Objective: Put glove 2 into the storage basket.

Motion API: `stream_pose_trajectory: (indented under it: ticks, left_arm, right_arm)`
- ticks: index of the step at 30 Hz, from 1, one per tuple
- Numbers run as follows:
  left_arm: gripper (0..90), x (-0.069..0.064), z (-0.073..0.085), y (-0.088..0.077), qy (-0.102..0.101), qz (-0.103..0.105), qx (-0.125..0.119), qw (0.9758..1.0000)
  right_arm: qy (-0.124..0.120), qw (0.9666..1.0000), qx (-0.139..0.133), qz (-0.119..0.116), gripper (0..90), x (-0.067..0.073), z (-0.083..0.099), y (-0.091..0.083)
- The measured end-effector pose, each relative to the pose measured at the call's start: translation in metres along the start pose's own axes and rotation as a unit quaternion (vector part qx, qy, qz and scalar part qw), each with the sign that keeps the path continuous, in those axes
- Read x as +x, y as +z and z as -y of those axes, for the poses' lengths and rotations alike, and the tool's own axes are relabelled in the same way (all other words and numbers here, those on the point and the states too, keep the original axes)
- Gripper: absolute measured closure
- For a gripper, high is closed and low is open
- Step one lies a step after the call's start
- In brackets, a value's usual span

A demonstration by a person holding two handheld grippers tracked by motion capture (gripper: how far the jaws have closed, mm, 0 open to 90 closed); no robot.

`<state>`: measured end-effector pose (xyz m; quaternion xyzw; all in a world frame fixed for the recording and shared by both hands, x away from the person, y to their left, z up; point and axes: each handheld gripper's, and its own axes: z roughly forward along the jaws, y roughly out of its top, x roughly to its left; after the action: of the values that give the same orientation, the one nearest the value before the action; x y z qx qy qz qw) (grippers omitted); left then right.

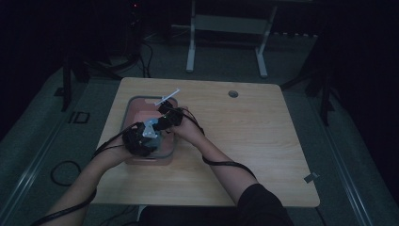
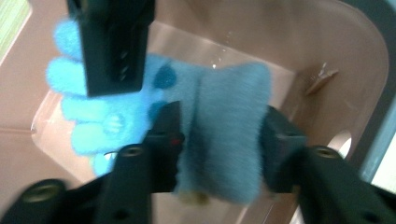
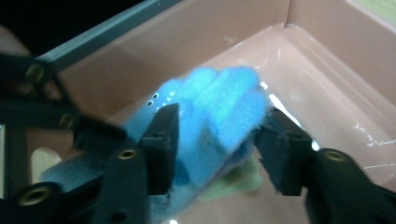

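here the left gripper and right gripper bracket a blue glove over the pink bin, near the tabletop's left edge; grip or release, cannot tell.

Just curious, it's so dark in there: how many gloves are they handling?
1 for certain: a fuzzy blue glove over the pink tub, its cuff between the left gripper jaws, its fingers between the right gripper jaws. Something pale green beneath may hide another.
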<state>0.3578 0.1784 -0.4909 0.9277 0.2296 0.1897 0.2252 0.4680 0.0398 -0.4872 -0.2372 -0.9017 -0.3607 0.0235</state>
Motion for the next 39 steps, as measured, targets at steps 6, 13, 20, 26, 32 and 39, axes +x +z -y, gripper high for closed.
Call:
stream_pose_trajectory:
  ticks: [6, 13, 20, 26, 32, 39]
  left_arm:
    - [42.8, 0.0, -0.001, -0.011, -0.017, -0.007, -0.024, 0.9995]
    - [20.4, 0.0, -0.005, -0.024, -0.042, 0.002, -0.057, 0.9975]
    - [8.3, -0.005, -0.01, -0.026, -0.056, 0.009, -0.075, 0.9956]
    - [3.3, -0.01, -0.016, -0.027, -0.068, 0.012, -0.113, 0.9912]
    - [3.3, -0.022, -0.03, -0.021, -0.042, 0.036, -0.109, 0.9925]
    - [3.0, -0.033, -0.046, -0.016, -0.028, 0.036, -0.117, 0.9921]
  right_arm:
    - [-0.013, 0.9997, -0.011, -0.018, 30.7, -0.002, 0.002, -0.014]
    - [-0.038, 0.9976, -0.038, -0.045, 23.9, 0.002, 0.007, -0.035]
    - [-0.067, 0.9953, -0.047, -0.053, 20.6, 0.006, 0.022, -0.053]
    - [-0.064, 0.9954, -0.057, -0.043, 20.5, 0.004, 0.036, -0.069]
    - [-0.046, 0.9959, -0.074, -0.023, 17.7, -0.006, 0.054, -0.089]
    - [-0.037, 0.996, -0.081, -0.005, 16.4, -0.02, 0.074, -0.107]
